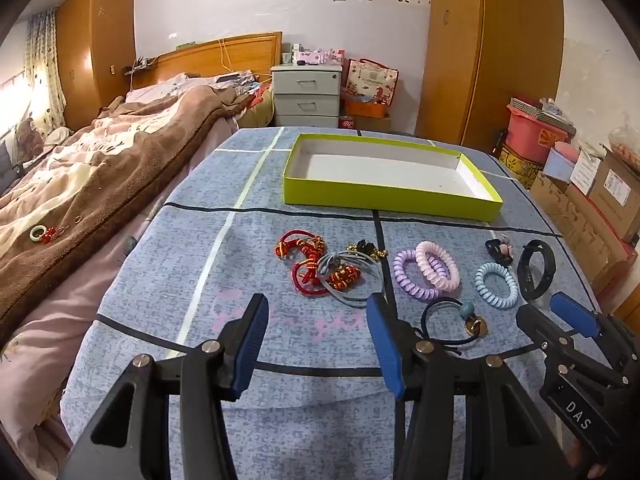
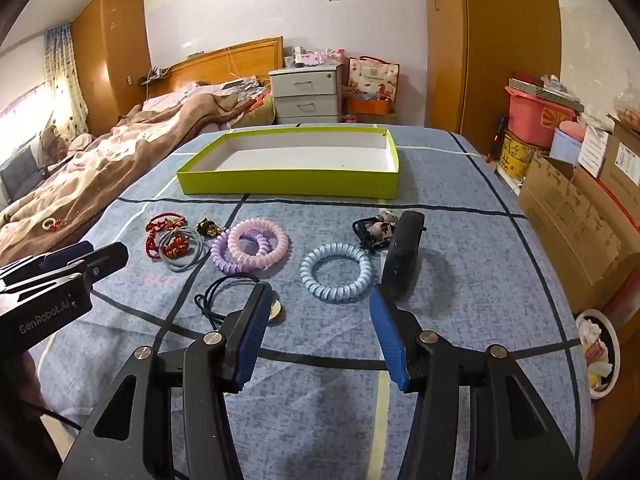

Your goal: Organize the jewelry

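Currently both wide, nothing gripped: left gripper (image 1: 318, 322) and right gripper (image 2: 318, 312) at frame bottom. Hair ties (image 1: 334, 272) and coil bands (image 2: 256, 248) scattered mid-frame; green box (image 1: 390, 196) behind them, upper centre.

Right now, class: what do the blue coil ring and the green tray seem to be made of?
Blue coil ring: likely glossy plastic, given its shiny spiral ridges. Green tray: probably matte cardboard, judging by thin folded walls and white inside.
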`<action>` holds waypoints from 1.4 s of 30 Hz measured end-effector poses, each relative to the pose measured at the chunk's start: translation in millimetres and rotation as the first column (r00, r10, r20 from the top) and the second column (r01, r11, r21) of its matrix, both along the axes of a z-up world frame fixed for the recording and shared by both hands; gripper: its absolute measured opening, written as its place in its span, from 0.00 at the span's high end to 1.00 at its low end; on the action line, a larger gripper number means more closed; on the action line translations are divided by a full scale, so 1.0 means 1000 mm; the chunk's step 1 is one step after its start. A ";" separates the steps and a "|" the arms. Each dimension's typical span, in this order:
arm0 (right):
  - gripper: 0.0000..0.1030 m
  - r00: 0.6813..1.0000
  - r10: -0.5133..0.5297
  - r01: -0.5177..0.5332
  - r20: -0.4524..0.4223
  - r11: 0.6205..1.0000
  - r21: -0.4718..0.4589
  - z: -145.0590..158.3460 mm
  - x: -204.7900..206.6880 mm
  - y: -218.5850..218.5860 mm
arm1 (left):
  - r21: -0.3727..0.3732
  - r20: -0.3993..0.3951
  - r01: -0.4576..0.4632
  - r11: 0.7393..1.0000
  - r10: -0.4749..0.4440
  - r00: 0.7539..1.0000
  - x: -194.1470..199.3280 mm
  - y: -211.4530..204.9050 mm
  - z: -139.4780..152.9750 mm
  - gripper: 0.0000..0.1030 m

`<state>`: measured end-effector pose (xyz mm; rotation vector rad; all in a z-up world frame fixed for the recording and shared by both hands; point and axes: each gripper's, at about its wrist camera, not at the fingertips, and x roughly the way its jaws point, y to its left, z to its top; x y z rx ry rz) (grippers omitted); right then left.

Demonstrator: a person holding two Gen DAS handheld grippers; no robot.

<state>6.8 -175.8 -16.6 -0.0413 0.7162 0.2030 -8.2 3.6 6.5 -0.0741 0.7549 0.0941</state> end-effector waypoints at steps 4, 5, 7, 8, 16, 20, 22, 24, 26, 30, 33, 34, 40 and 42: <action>0.49 1.000 0.010 -0.010 0.000 1.000 0.003 0.001 -0.001 0.002 | 0.001 0.002 -0.001 1.000 0.001 1.000 -0.002 -0.002 0.002 0.48; 0.49 1.000 0.012 -0.012 0.000 1.000 0.004 0.001 -0.001 0.002 | 0.008 0.006 -0.002 1.000 0.002 1.000 -0.003 -0.003 0.003 0.48; 0.49 1.000 0.013 -0.013 -0.002 1.000 0.008 0.002 -0.001 0.001 | 0.006 0.006 0.002 1.000 -0.002 1.000 -0.004 -0.004 0.005 0.48; 0.49 1.000 0.014 -0.014 -0.002 1.000 0.011 0.002 0.000 0.001 | 0.006 0.005 0.001 1.000 -0.001 1.000 -0.001 -0.003 0.003 0.48; 0.49 1.000 0.001 -0.001 0.013 1.000 -0.006 0.006 -0.005 0.006 | 0.005 0.000 -0.002 1.000 0.002 1.000 -0.001 -0.003 0.000 0.48; 0.49 1.000 0.003 -0.003 0.012 1.000 -0.005 0.007 -0.005 0.006 | 0.007 0.002 -0.004 1.000 0.004 1.000 -0.003 -0.003 0.000 0.48; 0.49 1.000 0.003 -0.003 0.012 1.000 -0.004 0.007 -0.005 0.006 | 0.007 0.002 -0.007 1.000 0.007 1.000 -0.003 -0.003 0.000 0.48; 0.49 1.000 0.004 -0.004 0.012 1.000 -0.004 0.007 -0.005 0.005 | 0.005 0.002 -0.007 1.000 0.007 1.000 -0.003 -0.003 0.000 0.48; 0.49 1.000 0.006 -0.006 0.012 1.000 -0.007 0.007 -0.006 0.006 | 0.003 0.002 -0.007 1.000 0.007 1.000 -0.003 -0.003 -0.001 0.48; 0.49 1.000 0.006 -0.006 0.013 1.000 -0.009 0.007 -0.006 0.007 | 0.000 -0.005 -0.007 1.000 0.007 1.000 -0.005 -0.002 0.000 0.48; 0.49 1.000 0.007 -0.007 0.013 1.000 -0.010 0.007 -0.006 0.008 | -0.002 -0.003 -0.009 1.000 0.009 1.000 -0.007 -0.002 0.001 0.48; 0.49 1.000 0.008 -0.008 0.013 1.000 -0.009 0.007 -0.006 0.007 | -0.003 -0.003 -0.010 1.000 0.010 1.000 -0.006 -0.001 0.000 0.48; 0.49 1.000 0.002 -0.002 0.014 1.000 -0.009 0.007 -0.007 0.008 | -0.002 -0.004 -0.010 1.000 0.010 1.000 -0.006 0.000 0.000 0.48; 0.49 1.000 0.003 -0.003 0.013 1.000 -0.010 0.007 -0.007 0.008 | -0.004 -0.005 -0.010 1.000 0.010 1.000 -0.006 0.001 0.000 0.48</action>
